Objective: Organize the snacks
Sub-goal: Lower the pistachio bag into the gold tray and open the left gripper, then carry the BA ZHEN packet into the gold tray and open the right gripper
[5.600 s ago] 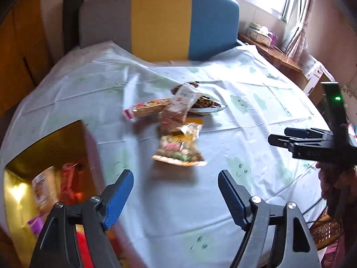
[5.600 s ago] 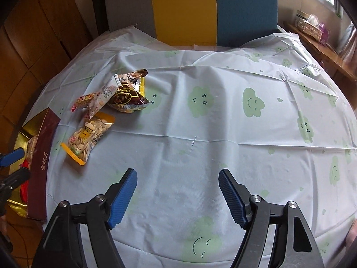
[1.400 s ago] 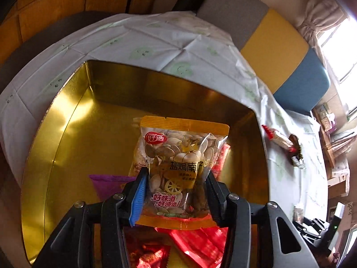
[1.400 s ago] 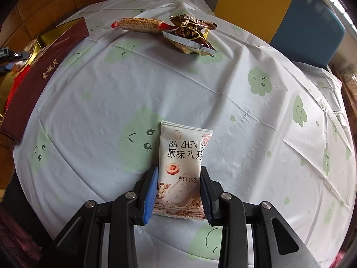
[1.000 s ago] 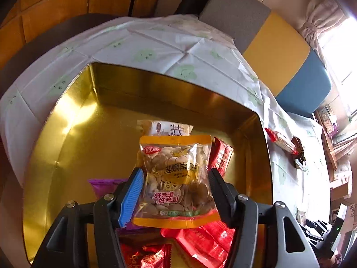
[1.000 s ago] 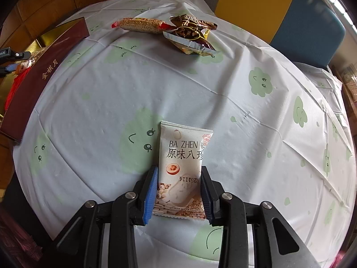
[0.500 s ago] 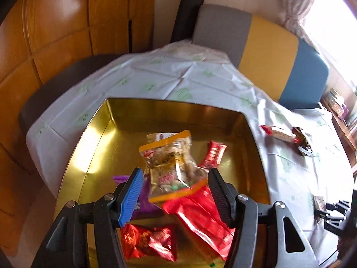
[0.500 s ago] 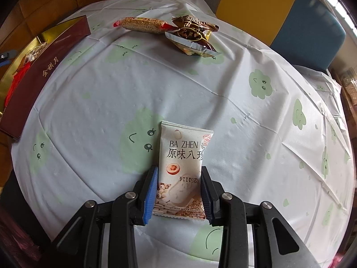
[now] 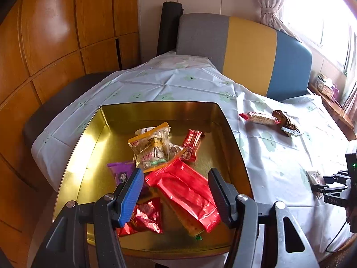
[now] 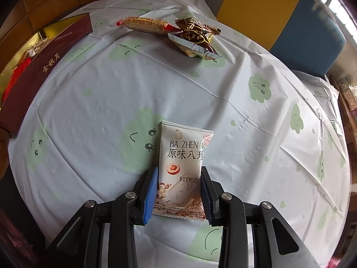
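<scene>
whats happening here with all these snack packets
A person is sorting snacks into a gold tin. The left hand-held gripper hangs open and empty above the tin, where a seed packet lies on the pile. The right hand-held gripper is clamped on a white snack packet over the table. A cereal bar and a brown packet wait on the tablecloth.

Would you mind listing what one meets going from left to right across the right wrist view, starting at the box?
Gold box with dark red side → sesame bar in its red-ended wrapper → brown foil snack packet → blue and yellow seat back. The white BA ZHEN packet sits nearer, clamped in the right gripper.
</scene>
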A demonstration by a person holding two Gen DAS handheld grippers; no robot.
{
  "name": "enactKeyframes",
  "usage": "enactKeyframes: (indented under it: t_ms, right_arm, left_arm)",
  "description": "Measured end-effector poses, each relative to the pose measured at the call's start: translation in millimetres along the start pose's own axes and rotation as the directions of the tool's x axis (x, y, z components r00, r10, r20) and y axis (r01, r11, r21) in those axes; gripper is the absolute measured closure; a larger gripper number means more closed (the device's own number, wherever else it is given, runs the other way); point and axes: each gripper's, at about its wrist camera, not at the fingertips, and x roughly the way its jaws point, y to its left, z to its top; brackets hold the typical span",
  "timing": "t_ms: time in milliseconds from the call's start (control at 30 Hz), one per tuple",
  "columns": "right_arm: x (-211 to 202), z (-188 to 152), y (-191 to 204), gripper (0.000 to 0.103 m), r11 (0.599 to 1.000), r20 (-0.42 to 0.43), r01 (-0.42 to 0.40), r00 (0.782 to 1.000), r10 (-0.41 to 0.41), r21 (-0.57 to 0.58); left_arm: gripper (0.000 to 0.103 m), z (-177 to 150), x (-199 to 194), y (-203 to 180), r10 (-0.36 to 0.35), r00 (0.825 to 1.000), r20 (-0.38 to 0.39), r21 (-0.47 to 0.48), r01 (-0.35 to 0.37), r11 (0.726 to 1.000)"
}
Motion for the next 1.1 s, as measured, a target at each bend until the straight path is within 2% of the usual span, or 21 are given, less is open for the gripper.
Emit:
enactKeyframes:
  t_ms: [267, 567, 1000, 1100]
  right_arm:
    - [-1, 0, 0, 0.067, 1.0, 0.001, -0.001, 1.0, 0.001, 0.006]
    - [-1, 0, -3, 0.067, 1.0, 0.007, -0.008, 1.0, 0.008, 0.019]
    - [-2, 7, -6, 0.069, 0.997, -0.016, -0.011, 1.0, 0.012, 0.075]
    - [-14, 14, -3, 0.069, 0.994, 0.021, -0.042, 0.999, 0.04, 0.105]
  left_arm:
    - [0.042, -6, -1, 10, 0.008, 1.0, -0.006, -0.02, -0.008, 1.0]
    - [0.042, -11, 1, 40, 0.043, 0.999, -0.017, -0.078, -0.044, 0.996]
    - [0.042, -7, -8, 102, 0.134, 0.991, 0.007, -0.223, -0.129, 0.966]
    - [0.042, -8, -9, 111, 0.144, 0.989, 0.01, -0.242, -0.138, 0.96]
